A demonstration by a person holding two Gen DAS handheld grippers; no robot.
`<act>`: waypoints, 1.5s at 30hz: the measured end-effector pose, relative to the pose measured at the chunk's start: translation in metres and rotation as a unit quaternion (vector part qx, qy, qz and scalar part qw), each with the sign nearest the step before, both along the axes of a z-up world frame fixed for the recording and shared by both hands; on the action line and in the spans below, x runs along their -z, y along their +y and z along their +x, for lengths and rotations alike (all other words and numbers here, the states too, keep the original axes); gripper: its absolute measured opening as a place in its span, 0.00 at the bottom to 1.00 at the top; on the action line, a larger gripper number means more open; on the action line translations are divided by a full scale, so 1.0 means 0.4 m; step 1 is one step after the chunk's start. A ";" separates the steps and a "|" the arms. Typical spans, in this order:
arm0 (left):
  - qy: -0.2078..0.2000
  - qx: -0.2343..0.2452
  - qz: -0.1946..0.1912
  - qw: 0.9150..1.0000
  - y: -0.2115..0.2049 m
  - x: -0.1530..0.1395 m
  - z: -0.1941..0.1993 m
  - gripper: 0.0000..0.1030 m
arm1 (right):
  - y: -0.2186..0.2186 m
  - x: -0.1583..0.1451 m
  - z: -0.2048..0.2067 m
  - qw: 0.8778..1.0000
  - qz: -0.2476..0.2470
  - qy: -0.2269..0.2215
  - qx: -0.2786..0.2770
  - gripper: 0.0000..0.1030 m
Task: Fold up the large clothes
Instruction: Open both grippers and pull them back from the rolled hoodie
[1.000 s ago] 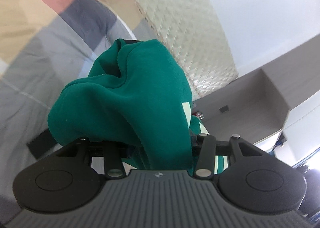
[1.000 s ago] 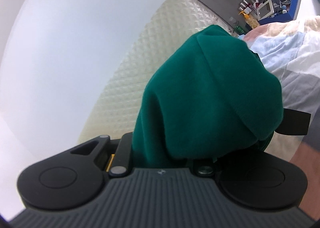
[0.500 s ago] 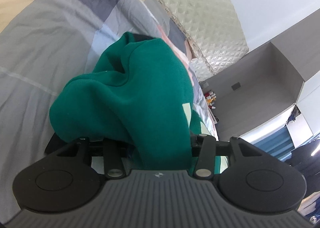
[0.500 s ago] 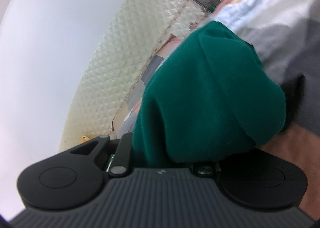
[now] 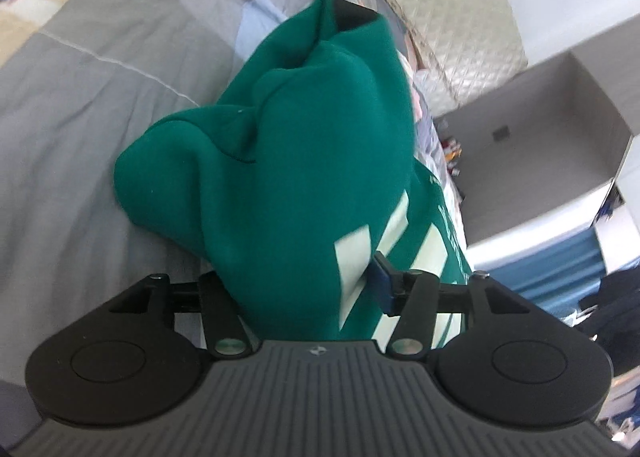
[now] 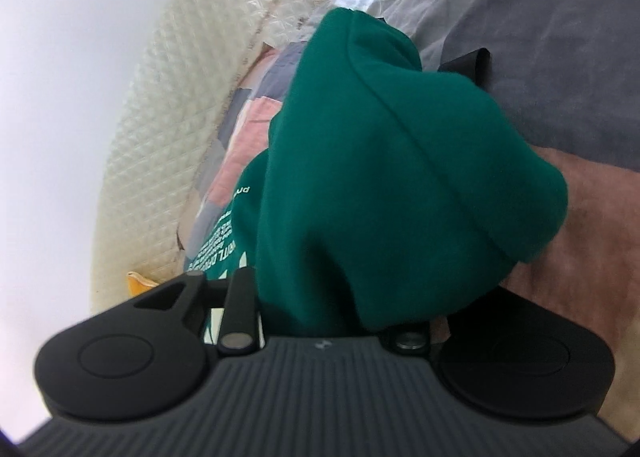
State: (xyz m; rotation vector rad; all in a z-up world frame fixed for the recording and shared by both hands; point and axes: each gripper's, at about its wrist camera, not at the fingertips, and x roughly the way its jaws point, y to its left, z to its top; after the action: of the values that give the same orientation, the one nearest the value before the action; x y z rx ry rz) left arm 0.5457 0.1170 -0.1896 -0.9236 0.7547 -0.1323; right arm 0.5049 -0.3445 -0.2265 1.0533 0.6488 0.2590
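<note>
The green sweatshirt (image 5: 304,161) was bunched between the jaws of the left gripper (image 5: 304,289) and draped forward over them, hiding the fingertips; the jaws were pinching a thick fold of the fabric. Pale printed stripes showed on the garment's right side, and a black finger tip (image 5: 352,15) poked out at the top of the bundle. Beneath the sweatshirt lay the patchwork bed cover (image 5: 80,105), grey on its left. Beyond the sweatshirt stood the quilted cream headboard (image 5: 452,17).

In the right wrist view, the right gripper (image 6: 332,309) was likewise clamped on a heaped fold of the same sweatshirt (image 6: 392,185), small white lettering visible at its left edge. The bed cover (image 6: 560,57) lay to its right, the headboard (image 6: 180,97) to its left.
</note>
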 end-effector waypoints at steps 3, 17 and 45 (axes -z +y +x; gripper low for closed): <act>0.016 0.001 0.013 1.000 0.008 -0.030 -0.013 0.61 | 0.002 -0.026 -0.004 0.999 0.004 0.036 0.003 0.41; -0.002 0.031 0.110 0.993 -0.052 -0.303 -0.261 0.65 | 0.014 -0.313 -0.203 0.996 -0.084 0.013 -0.019 0.41; -0.182 0.076 0.362 0.911 -0.313 -0.653 -0.996 0.65 | 0.130 -0.660 -0.882 0.908 -0.352 -0.215 -0.073 0.42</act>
State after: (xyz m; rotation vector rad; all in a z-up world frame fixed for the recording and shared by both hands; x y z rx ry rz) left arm 0.1474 -0.0082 0.0716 -0.1190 0.4622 -0.1428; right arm 0.1523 -0.2927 0.0374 0.2336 0.3663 0.3406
